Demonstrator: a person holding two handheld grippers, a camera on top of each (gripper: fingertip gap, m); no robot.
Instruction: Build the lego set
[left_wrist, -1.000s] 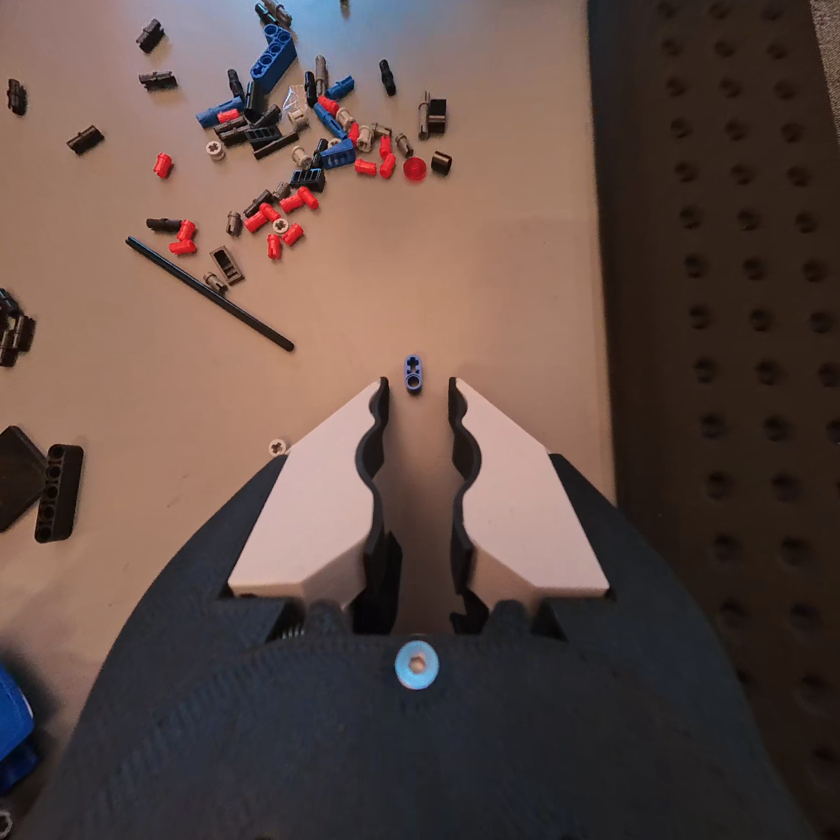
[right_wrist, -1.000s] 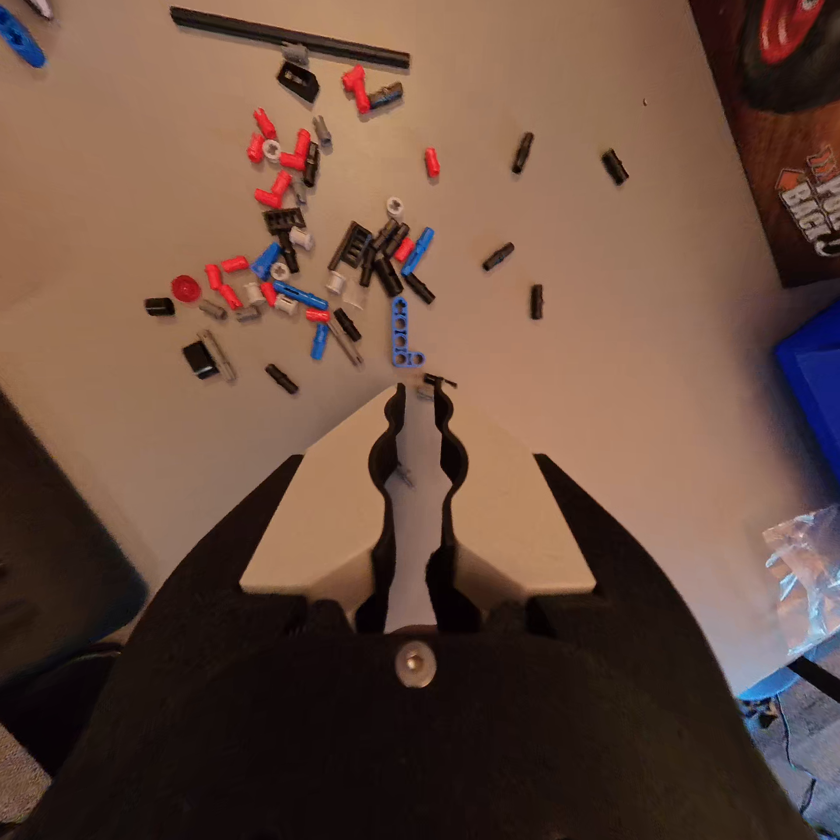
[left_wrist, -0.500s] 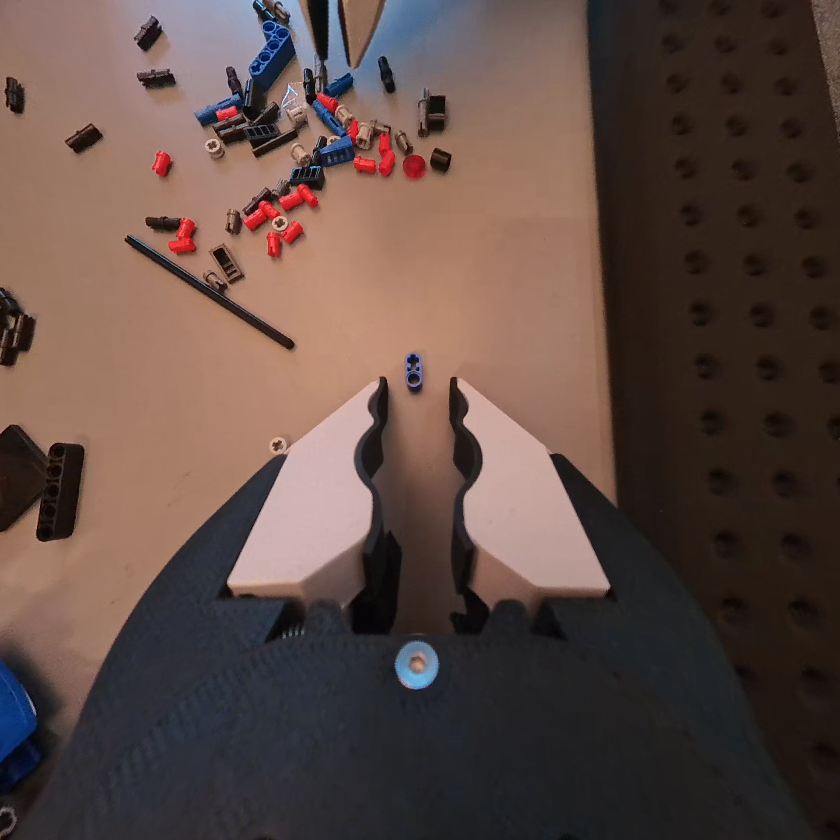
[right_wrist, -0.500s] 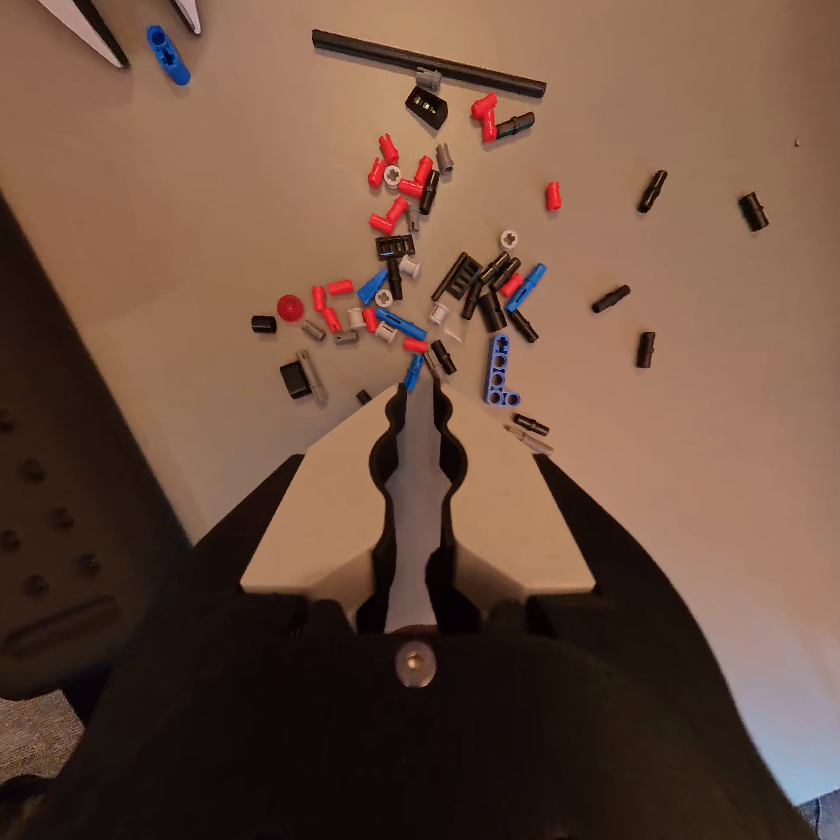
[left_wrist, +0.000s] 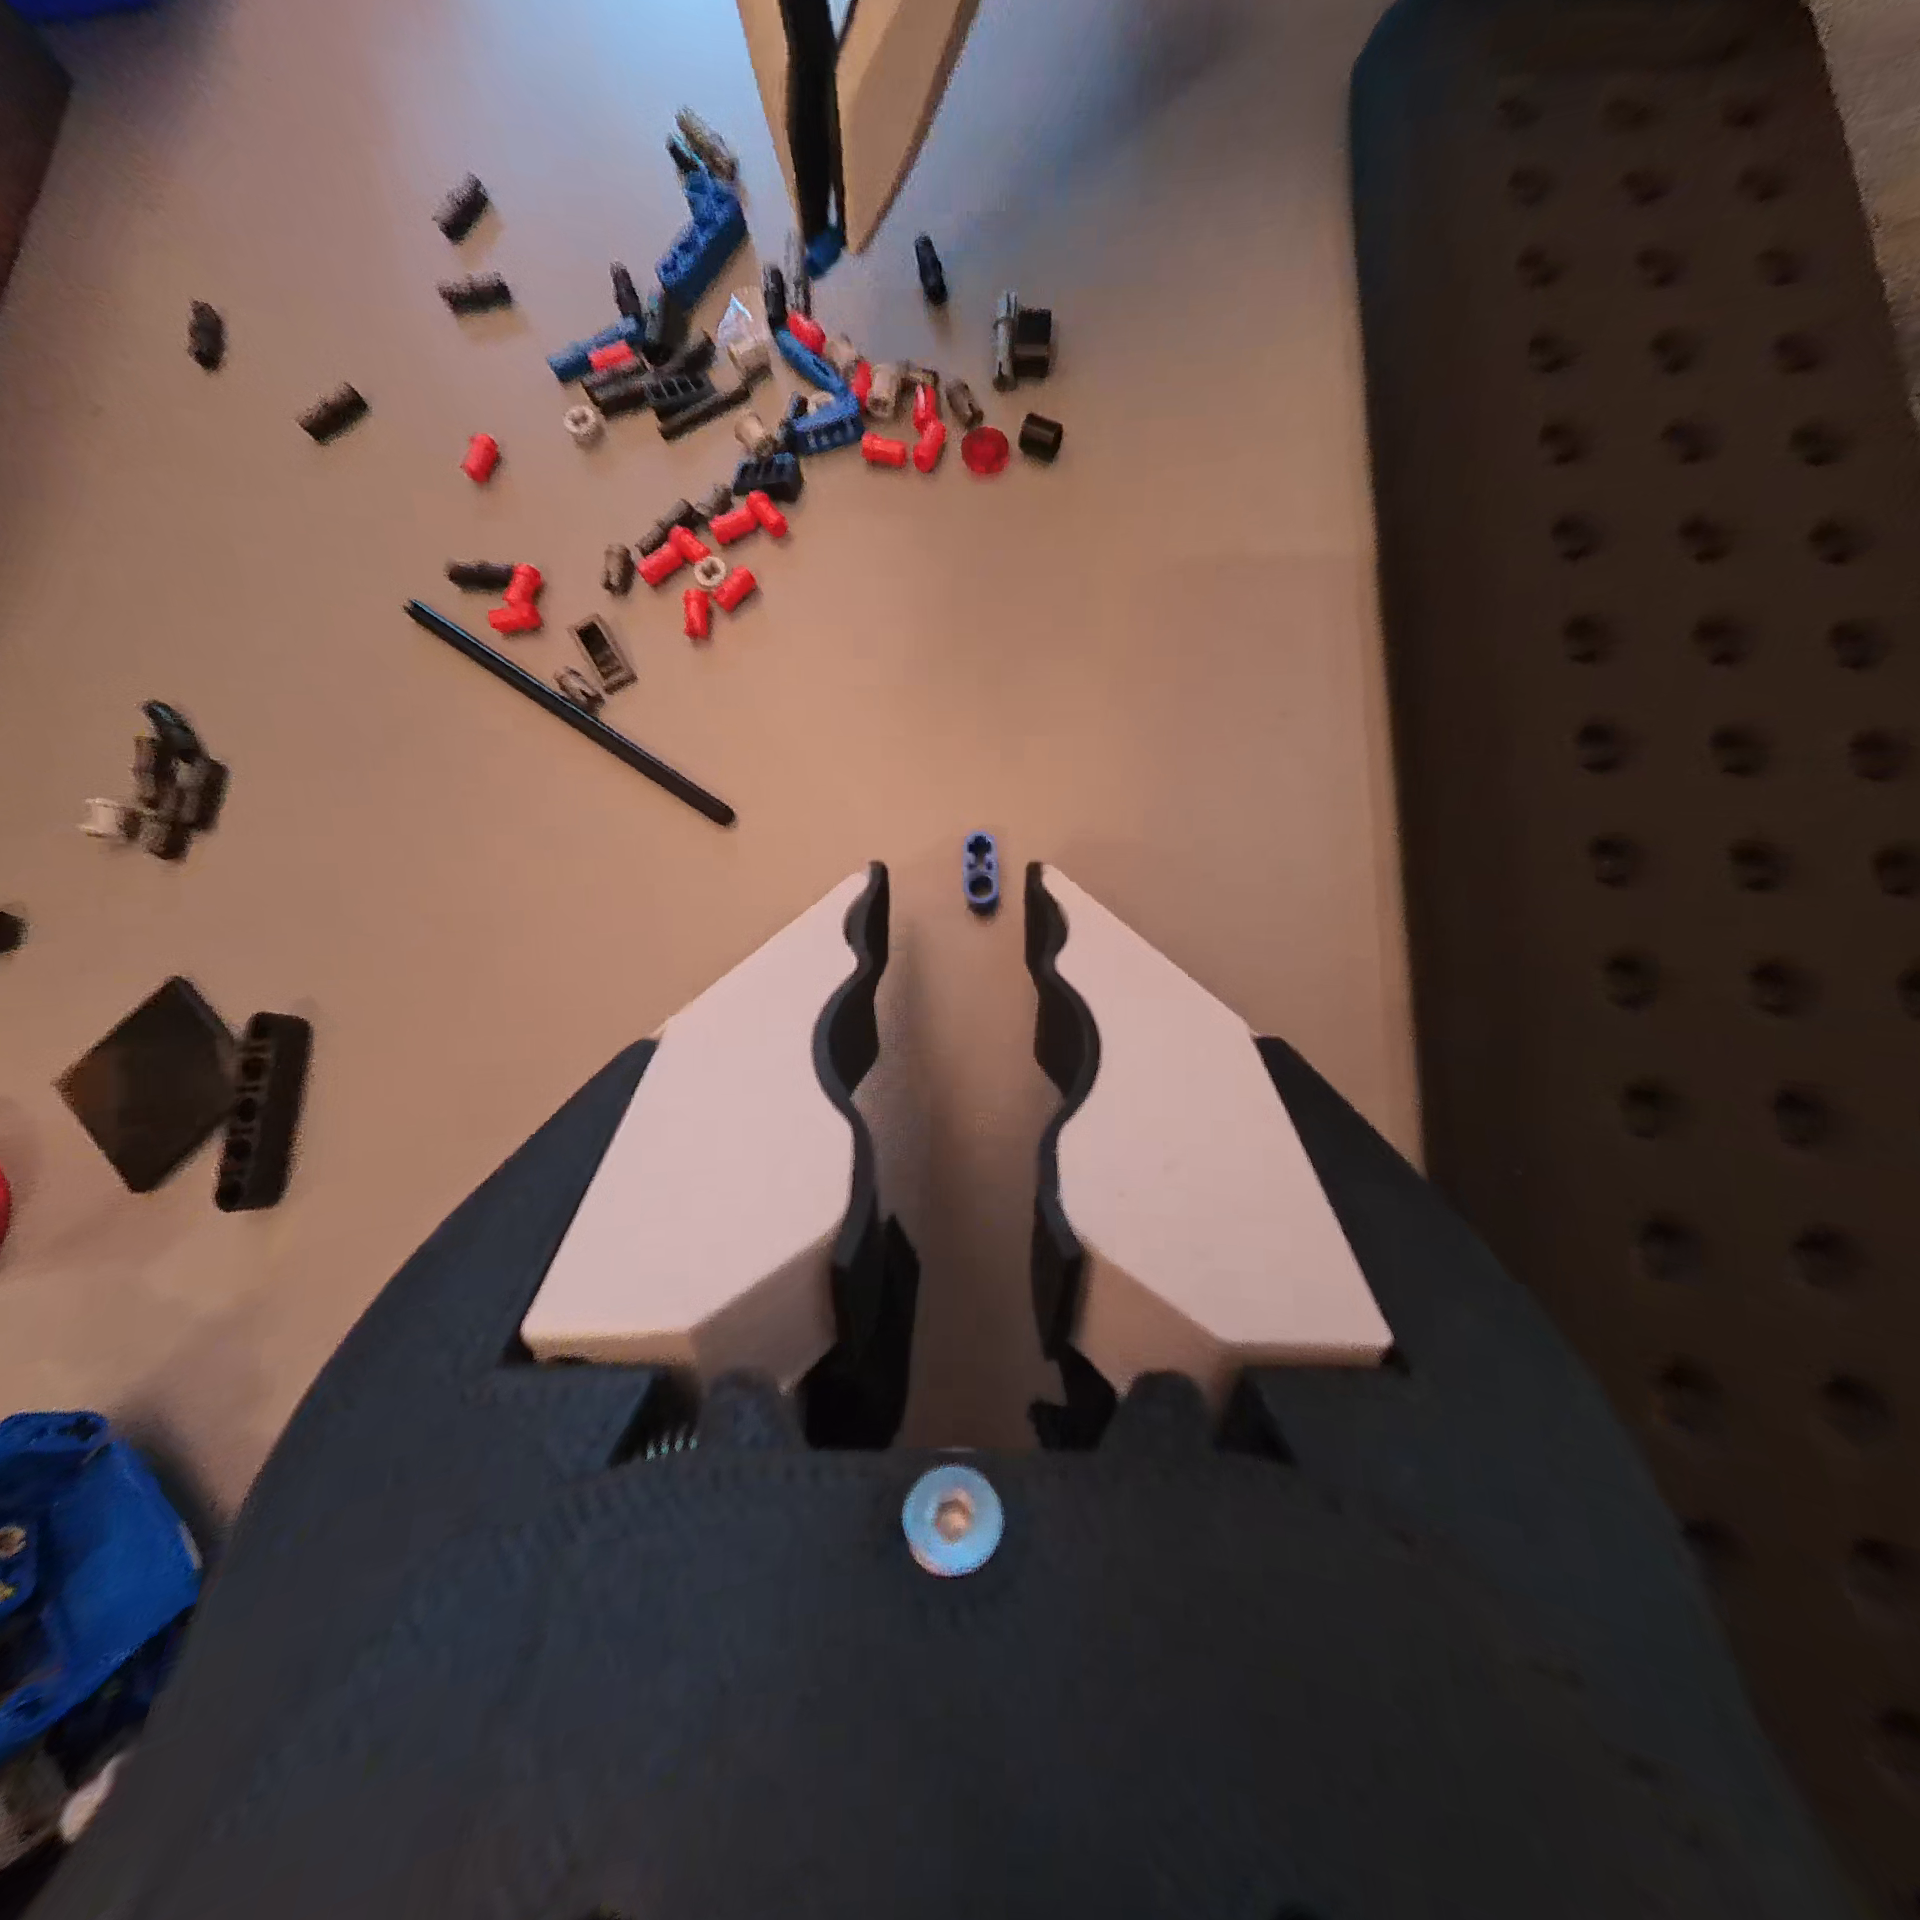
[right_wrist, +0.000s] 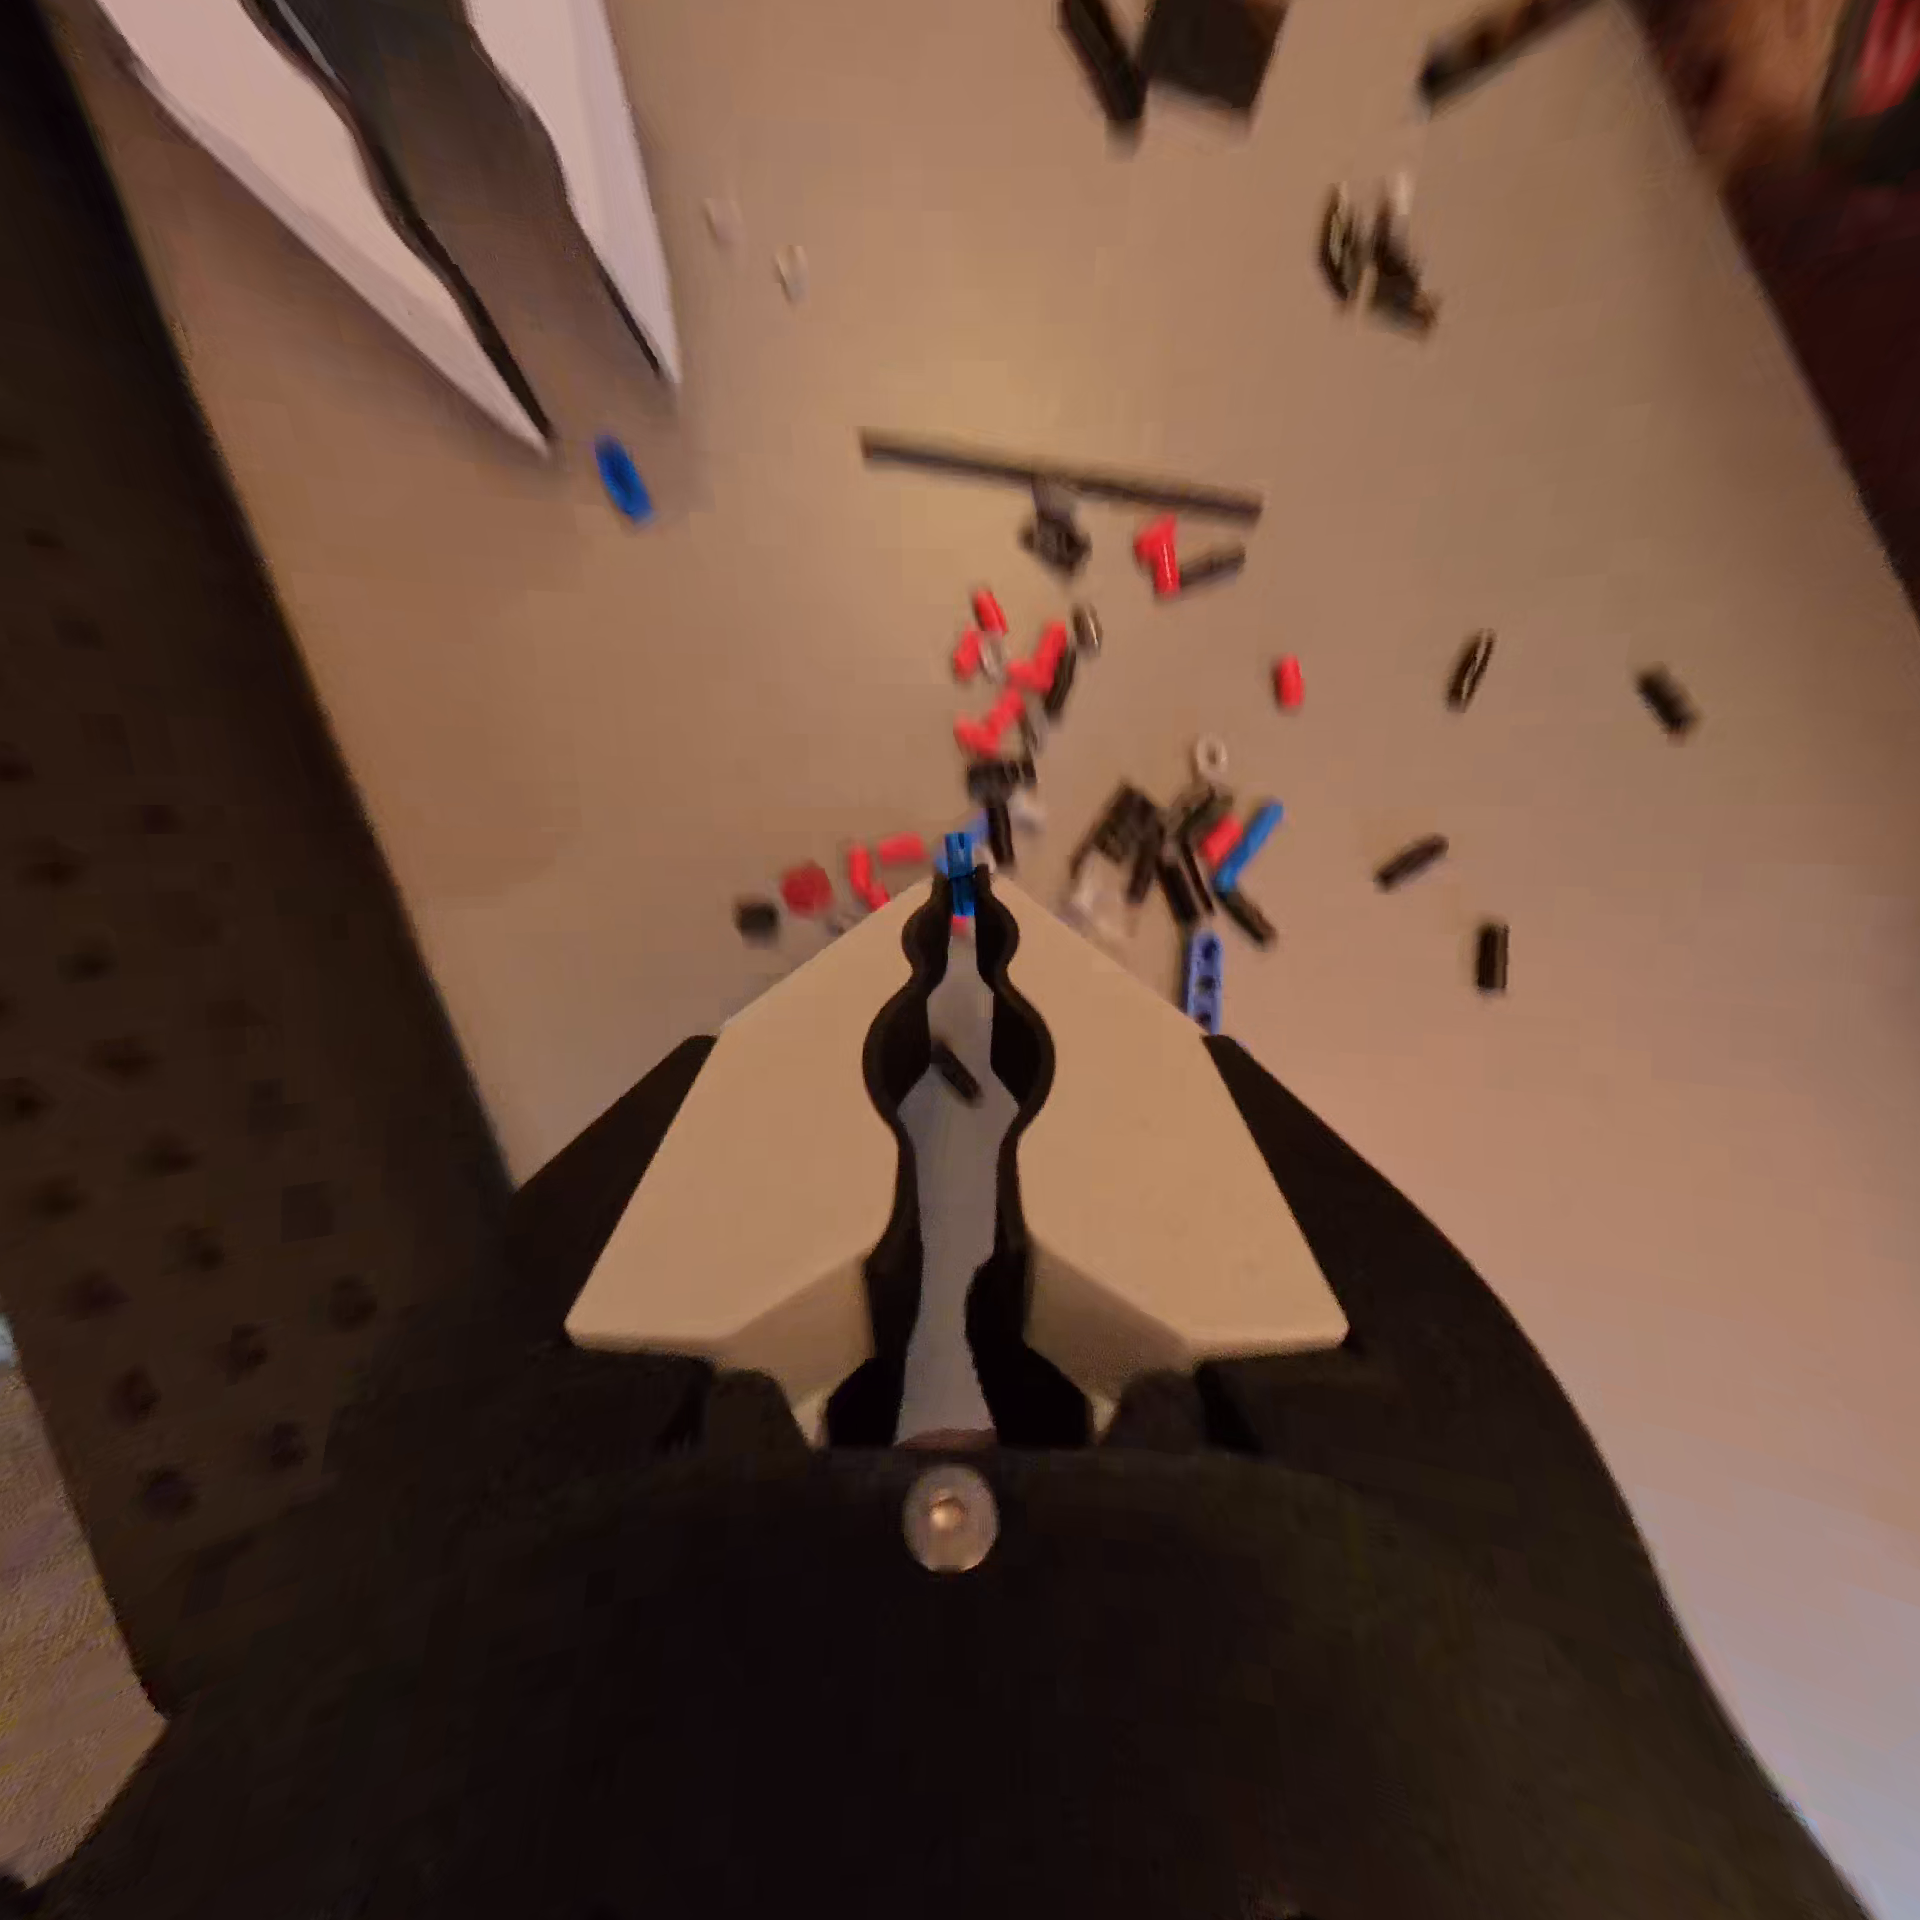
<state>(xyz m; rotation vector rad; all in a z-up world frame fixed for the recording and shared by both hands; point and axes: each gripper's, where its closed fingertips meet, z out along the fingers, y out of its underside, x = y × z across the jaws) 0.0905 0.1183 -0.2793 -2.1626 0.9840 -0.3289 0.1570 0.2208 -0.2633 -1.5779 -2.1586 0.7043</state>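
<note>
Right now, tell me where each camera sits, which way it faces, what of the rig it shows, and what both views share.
Left wrist view: on the left hand-held gripper, looking down at the table; its fingers stand apart just short of the small blue two-hole link.
Right wrist view: on the right hand-held gripper, facing the pile, pinching a blue pin.
Shared: the link, the black rod, the red round piece, each other's fingertips.

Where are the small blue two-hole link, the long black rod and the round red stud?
Small blue link (left_wrist: 980, 871), left wrist view, its middle.
Long black rod (left_wrist: 566, 713), left wrist view, mid-length.
Round red stud (left_wrist: 984, 452), left wrist view, centre of its face.
</note>
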